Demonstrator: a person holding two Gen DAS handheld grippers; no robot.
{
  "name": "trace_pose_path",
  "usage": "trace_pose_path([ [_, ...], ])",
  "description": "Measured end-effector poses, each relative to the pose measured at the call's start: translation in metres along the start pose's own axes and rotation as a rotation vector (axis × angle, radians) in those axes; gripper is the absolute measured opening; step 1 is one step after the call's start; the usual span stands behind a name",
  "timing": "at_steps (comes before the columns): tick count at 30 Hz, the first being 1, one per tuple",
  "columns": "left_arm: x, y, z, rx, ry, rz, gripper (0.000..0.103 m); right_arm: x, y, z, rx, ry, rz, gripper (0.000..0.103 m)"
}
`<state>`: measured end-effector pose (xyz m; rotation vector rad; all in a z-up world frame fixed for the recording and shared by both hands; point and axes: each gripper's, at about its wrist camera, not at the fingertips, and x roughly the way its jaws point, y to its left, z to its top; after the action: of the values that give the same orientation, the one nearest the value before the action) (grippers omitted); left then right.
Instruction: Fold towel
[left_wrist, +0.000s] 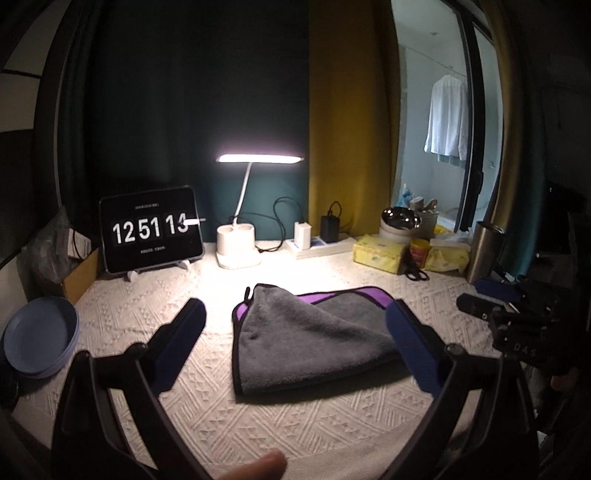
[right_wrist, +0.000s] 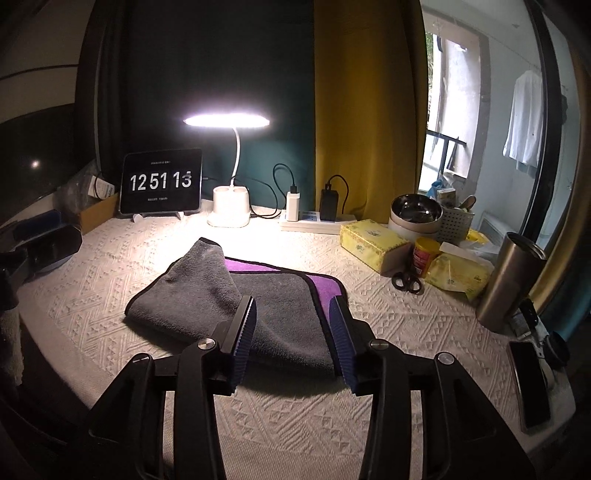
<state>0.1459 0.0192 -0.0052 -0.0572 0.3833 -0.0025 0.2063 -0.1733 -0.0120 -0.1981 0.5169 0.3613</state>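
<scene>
A grey towel (left_wrist: 314, 336) with a purple underside and black edging lies folded over on the white textured tablecloth (left_wrist: 155, 306). A purple strip shows along its far edge. My left gripper (left_wrist: 295, 314) is open wide and empty, hovering in front of the towel. In the right wrist view the towel (right_wrist: 221, 295) lies ahead, and my right gripper (right_wrist: 295, 306) is open over its near right corner, holding nothing. The right gripper also shows at the right edge of the left wrist view (left_wrist: 509, 306).
At the back stand a tablet clock (left_wrist: 151, 229), a lit desk lamp (left_wrist: 240, 243), a power strip with chargers (right_wrist: 314, 221), yellow tissue packs (right_wrist: 373, 240), scissors (right_wrist: 408, 282), a steel tumbler (right_wrist: 509, 280) and a phone (right_wrist: 528, 380). Blue plates (left_wrist: 40, 336) sit at the left.
</scene>
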Motion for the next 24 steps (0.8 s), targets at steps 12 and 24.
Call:
trace_pose_path([
  [12, -0.056, -0.012, -0.012, 0.003, -0.094, 0.010, 0.099, -0.056, 0.017, -0.019, -0.003, -0.084, -0.005, 0.045],
  [24, -0.111, -0.021, -0.026, -0.032, -0.178, 0.028, 0.099, -0.116, 0.031, -0.033, -0.020, -0.205, -0.031, 0.059],
])
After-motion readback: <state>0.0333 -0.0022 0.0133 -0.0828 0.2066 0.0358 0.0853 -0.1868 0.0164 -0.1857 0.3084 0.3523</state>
